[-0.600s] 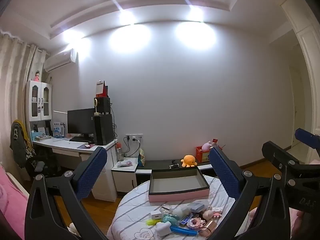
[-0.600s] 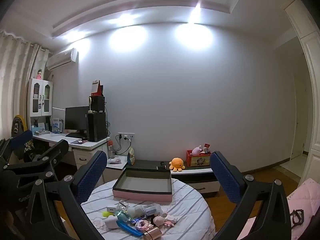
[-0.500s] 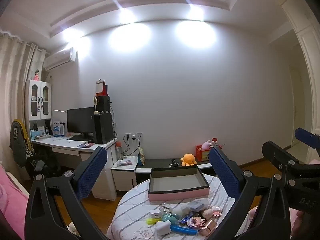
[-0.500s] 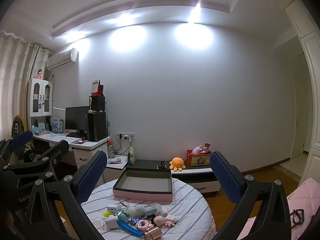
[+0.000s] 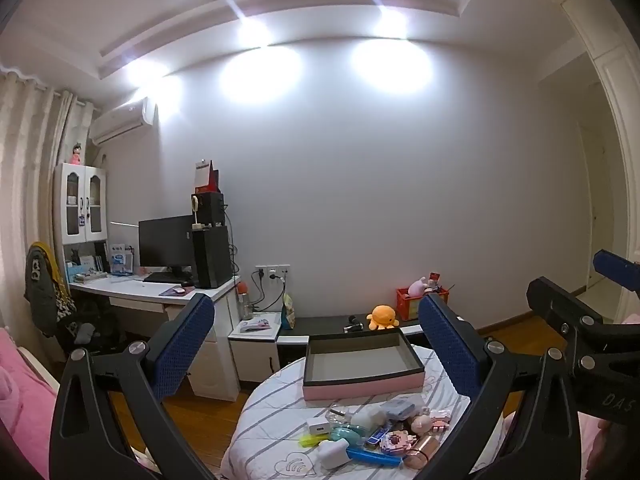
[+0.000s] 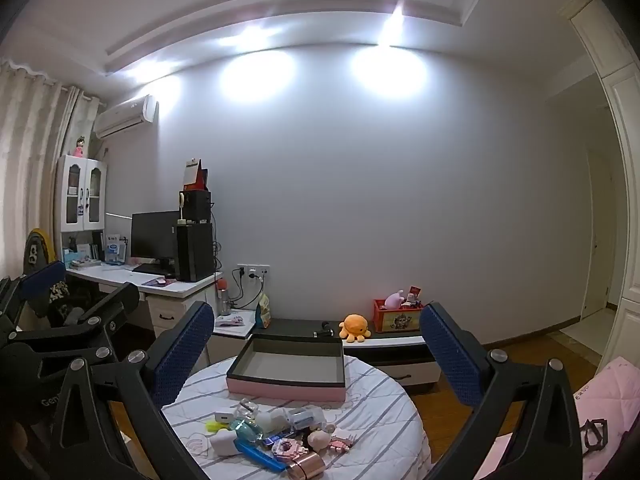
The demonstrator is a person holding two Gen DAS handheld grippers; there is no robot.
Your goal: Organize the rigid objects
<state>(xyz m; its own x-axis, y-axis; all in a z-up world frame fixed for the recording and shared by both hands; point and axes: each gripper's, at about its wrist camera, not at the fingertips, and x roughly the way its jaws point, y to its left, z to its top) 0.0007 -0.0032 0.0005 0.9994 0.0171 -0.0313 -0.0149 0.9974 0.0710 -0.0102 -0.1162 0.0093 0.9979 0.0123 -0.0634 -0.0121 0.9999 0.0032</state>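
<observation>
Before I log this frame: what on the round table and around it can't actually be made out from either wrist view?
- Pile of small items: both views, too small and overlapping to identify most pieces.
- Rose-gold cylinder: right wrist view, cut by the bottom edge.
- Pink box: its floor looks bare, but the near wall hides the front strip.
- Round table: right side hidden behind the left gripper finger.
- Right gripper: open; grip handle unseen.

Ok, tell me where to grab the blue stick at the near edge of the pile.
Take the blue stick across its narrow width near the bare left end, coming from above. It lies flat on the table, and its right end runs under the clutter.
</observation>
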